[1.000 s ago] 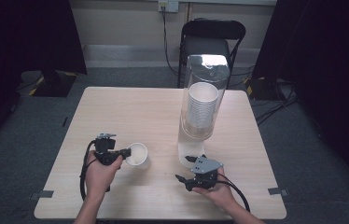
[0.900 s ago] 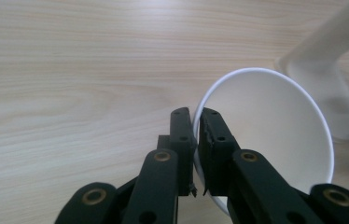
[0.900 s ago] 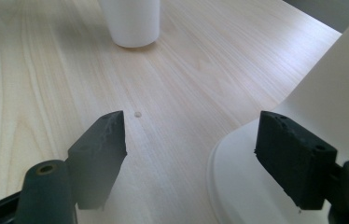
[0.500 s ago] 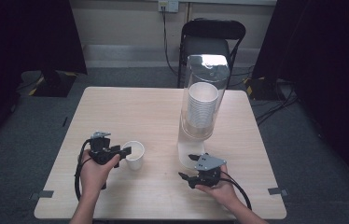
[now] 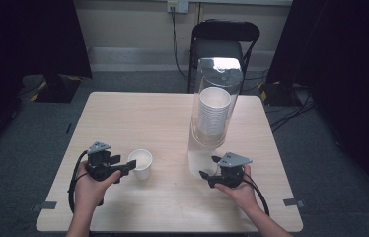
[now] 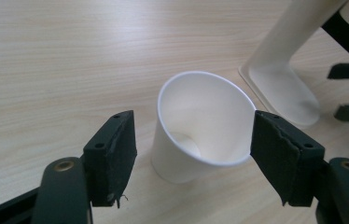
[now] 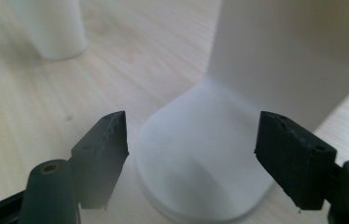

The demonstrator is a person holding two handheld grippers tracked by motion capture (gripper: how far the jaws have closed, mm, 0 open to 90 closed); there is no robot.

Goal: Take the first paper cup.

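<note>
A light wooden table (image 5: 138, 113) seen from above, with a person's two hands reaching in from the near edge, each holding a black two-jaw gripper. The left gripper (image 5: 127, 168) sits near the front left of the table, its jaws spread wide and pointing toward a single white paper cup (image 5: 140, 163) that stands upright just beyond them. In the left gripper view, the cup (image 6: 203, 126) sits between the two black jaws; a gap shows at the left jaw, while the right jaw is at the cup's rim, and whether it touches cannot be told. The right gripper (image 5: 210, 169) is at the front right, its jaws also released and holding nothing, aimed at the white base of a tall cup dispenser (image 5: 212, 113). The dispenser is a clear upright tube holding a stack of white paper cups (image 5: 214, 111). In the right gripper view, the dispenser's rounded white foot (image 7: 205, 172) lies between the open jaws, close and blurred. A black folding chair (image 5: 224, 42) stands behind the table.
</note>
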